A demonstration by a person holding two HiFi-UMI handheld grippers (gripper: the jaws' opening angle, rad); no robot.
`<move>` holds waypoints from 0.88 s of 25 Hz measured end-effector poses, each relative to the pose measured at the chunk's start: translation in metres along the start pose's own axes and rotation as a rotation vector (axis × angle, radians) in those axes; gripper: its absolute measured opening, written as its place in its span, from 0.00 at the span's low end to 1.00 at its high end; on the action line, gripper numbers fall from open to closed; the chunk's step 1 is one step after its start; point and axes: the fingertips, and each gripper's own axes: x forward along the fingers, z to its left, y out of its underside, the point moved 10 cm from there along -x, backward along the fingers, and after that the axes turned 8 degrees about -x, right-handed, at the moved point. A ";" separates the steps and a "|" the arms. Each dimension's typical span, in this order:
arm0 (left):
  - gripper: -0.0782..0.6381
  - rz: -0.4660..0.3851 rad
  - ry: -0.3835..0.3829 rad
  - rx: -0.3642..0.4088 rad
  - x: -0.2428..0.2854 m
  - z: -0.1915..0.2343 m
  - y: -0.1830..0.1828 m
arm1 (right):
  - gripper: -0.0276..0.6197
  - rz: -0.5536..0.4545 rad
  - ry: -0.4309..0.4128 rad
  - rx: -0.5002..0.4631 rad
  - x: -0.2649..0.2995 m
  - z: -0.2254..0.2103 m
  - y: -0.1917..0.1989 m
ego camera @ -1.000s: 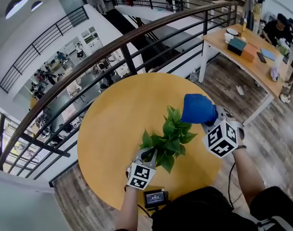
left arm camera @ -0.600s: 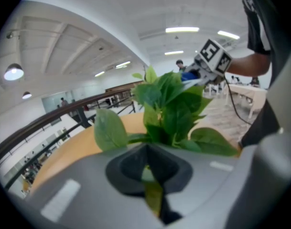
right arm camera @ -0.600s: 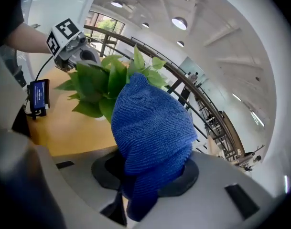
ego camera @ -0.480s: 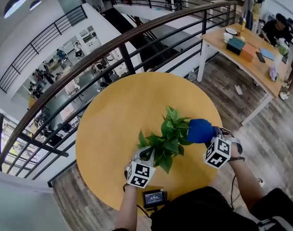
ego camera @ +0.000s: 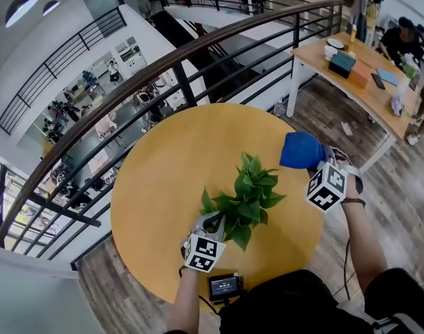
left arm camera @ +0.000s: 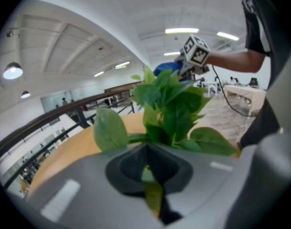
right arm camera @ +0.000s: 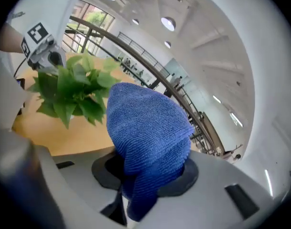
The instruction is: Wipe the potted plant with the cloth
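Note:
The potted plant [ego camera: 247, 193] with broad green leaves stands near the middle of the round yellow table [ego camera: 170, 165]; its pot is hidden under the foliage. My left gripper [ego camera: 213, 223] is at the plant's near left side, shut on a low leaf [left arm camera: 152, 194] that lies pinched between its jaws. To the right of the plant my right gripper [ego camera: 316, 164] is shut on a bunched blue cloth [ego camera: 300, 150]. The cloth [right arm camera: 145, 132] hangs clear of the leaves [right arm camera: 73, 89], not touching them. The right gripper's marker cube [left arm camera: 195, 51] shows behind the foliage in the left gripper view.
A dark curved railing [ego camera: 191, 51] runs just past the table's far edge, with an open drop to a lower floor. A wooden desk [ego camera: 365, 92] with boxes and seated people stands at the back right. A small screen device [ego camera: 224, 286] sits at my waist.
The right gripper dipped the cloth onto the plant's right leaves half a second ago, then pulled up and away to the right. The left gripper kept its hold on the leaf.

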 end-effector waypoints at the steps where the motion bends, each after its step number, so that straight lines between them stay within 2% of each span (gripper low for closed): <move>1: 0.11 0.000 -0.001 -0.001 0.000 0.000 0.000 | 0.26 -0.064 0.011 -0.006 -0.005 -0.004 -0.014; 4: 0.11 -0.001 -0.005 -0.004 0.001 0.000 0.000 | 0.26 -0.214 -0.007 -0.058 -0.010 -0.003 -0.056; 6: 0.11 -0.002 -0.008 -0.006 0.001 0.000 -0.001 | 0.26 -0.233 -0.047 -0.127 -0.001 0.005 -0.077; 10: 0.11 0.002 -0.009 -0.011 -0.002 0.000 0.004 | 0.26 -0.154 -0.146 -0.222 0.031 0.028 -0.087; 15: 0.11 0.001 -0.007 -0.002 0.000 0.004 0.002 | 0.26 -0.019 -0.179 -0.290 0.055 0.037 -0.064; 18: 0.11 0.011 -0.010 -0.012 0.000 0.005 0.003 | 0.26 0.019 -0.213 -0.298 0.066 0.047 -0.052; 22: 0.11 0.015 0.000 -0.011 0.001 0.001 0.003 | 0.26 0.050 -0.256 -0.259 0.071 0.059 -0.031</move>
